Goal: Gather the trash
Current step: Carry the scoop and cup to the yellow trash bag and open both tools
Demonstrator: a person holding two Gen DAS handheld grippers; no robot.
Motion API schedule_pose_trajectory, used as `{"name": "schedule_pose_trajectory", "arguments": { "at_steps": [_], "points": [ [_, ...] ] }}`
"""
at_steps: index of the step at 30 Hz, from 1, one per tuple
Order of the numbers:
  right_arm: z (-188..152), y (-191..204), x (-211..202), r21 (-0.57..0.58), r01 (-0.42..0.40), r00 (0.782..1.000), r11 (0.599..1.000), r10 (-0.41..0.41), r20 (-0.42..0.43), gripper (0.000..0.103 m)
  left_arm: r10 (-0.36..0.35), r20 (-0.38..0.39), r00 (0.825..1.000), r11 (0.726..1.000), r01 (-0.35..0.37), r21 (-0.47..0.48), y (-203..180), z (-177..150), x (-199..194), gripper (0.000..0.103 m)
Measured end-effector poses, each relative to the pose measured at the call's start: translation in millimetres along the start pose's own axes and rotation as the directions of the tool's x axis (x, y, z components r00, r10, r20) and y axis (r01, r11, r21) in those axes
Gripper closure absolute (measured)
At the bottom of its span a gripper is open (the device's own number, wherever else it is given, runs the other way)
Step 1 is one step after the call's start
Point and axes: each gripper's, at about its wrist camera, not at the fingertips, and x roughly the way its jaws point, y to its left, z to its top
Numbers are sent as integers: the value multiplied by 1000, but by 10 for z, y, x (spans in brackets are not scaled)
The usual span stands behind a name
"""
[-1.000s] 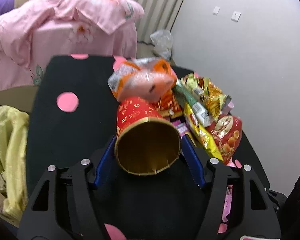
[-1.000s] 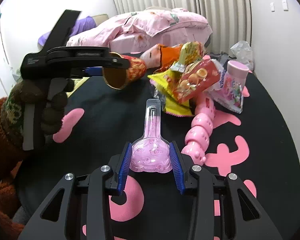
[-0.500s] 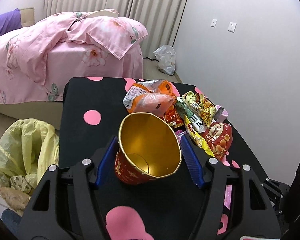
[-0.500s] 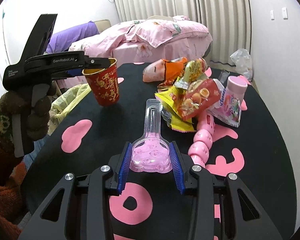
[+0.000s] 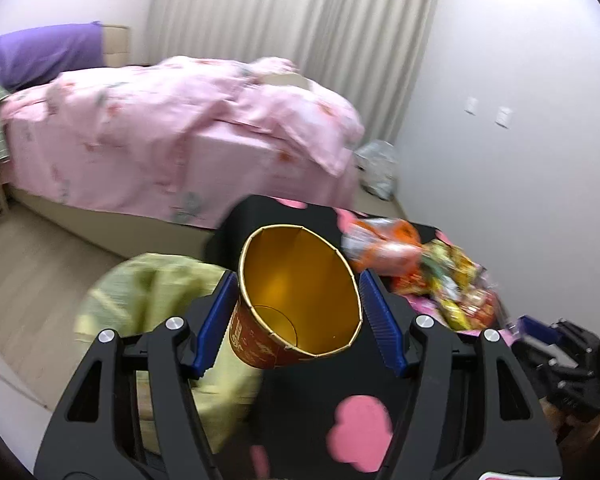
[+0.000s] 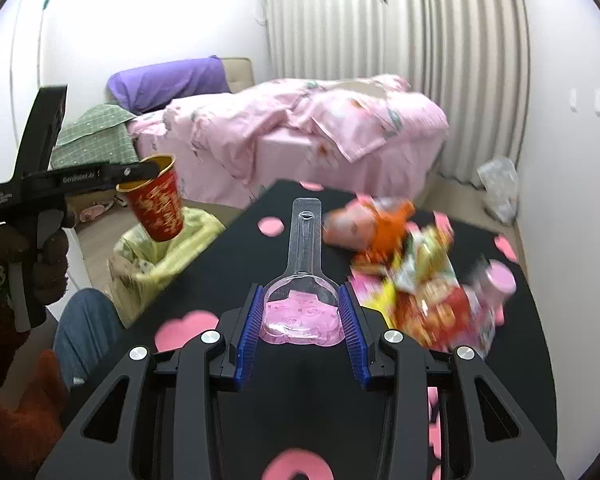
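My left gripper point(image 5: 298, 312) is shut on a red paper cup point(image 5: 296, 300) with a gold inside, held upright in the air at the table's left edge above a yellow-green trash bag point(image 5: 156, 304). The cup point(image 6: 156, 200) and the bag point(image 6: 160, 252) also show in the right wrist view. My right gripper point(image 6: 302, 312) is shut on a clear plastic blister pack with a pink backing point(image 6: 304, 288), held above the black table point(image 6: 260, 264). A pile of snack wrappers point(image 6: 412, 276) lies on the table's right side.
A pink bottle point(image 6: 496, 284) lies at the far right of the pile. A bed with pink bedding point(image 6: 300, 136) stands behind the table. A crumpled plastic bag point(image 6: 500, 188) sits on the floor by the wall. A knee in jeans point(image 6: 84, 328) is at the left.
My left gripper has lifted the cup off the table, turned it upright and carried it left over the trash bag. My right gripper has raised the blister pack above the table.
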Motion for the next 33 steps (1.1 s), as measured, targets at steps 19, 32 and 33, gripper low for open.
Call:
{"name": "schedule_pose_trajectory", "arguments": {
  "at_steps": [19, 32, 33],
  "points": [
    [785, 997, 1058, -159, -258, 966, 953, 251, -64, 66, 116, -241, 963, 968, -165, -192, 1583, -575, 558, 43],
    [709, 1522, 2222, -152, -416, 899, 897, 380, -217, 52, 82, -109, 991, 928, -116, -355, 1967, -495, 100, 18],
    [677, 1549, 2259, -163, -412, 899, 897, 370, -234, 51, 111, -91, 990, 931, -135, -339, 1940, -466, 39, 18]
  ]
}}
